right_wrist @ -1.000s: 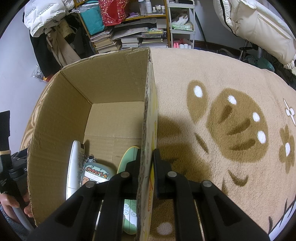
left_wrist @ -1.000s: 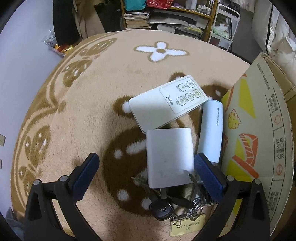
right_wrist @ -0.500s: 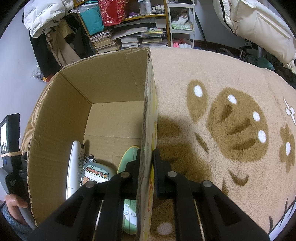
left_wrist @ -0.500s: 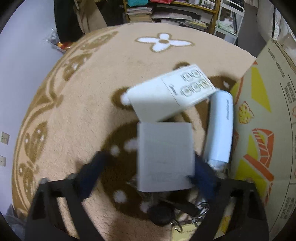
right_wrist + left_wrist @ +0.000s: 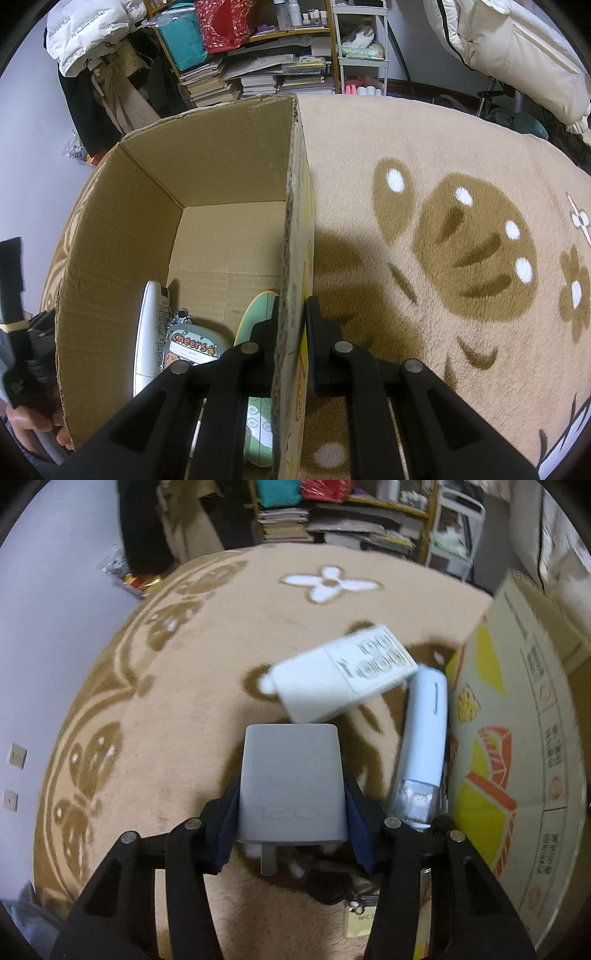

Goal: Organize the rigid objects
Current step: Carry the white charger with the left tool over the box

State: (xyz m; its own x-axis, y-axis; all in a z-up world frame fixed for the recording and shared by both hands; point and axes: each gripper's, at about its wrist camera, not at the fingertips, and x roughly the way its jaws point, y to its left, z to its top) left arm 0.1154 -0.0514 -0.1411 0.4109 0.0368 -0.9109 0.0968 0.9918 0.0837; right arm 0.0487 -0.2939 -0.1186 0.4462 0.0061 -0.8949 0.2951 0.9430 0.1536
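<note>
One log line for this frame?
left tool: shut on charger | right tool: shut on box wall | remote: on rug

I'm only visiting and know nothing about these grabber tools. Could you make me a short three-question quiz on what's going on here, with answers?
1. True or false: the left gripper is shut on the grey charger.
2. What is the right gripper clamped on?
A. the white remote
B. a wall of the cardboard box
C. the keys
3. Fill in: the white remote on the rug lies partly on the pale blue ____.

Key
1. True: its blue pads press both sides of the charger.
2. B: its jaws pinch the cardboard box wall, one inside, one outside.
3. Tube, lying beside the box.
</note>
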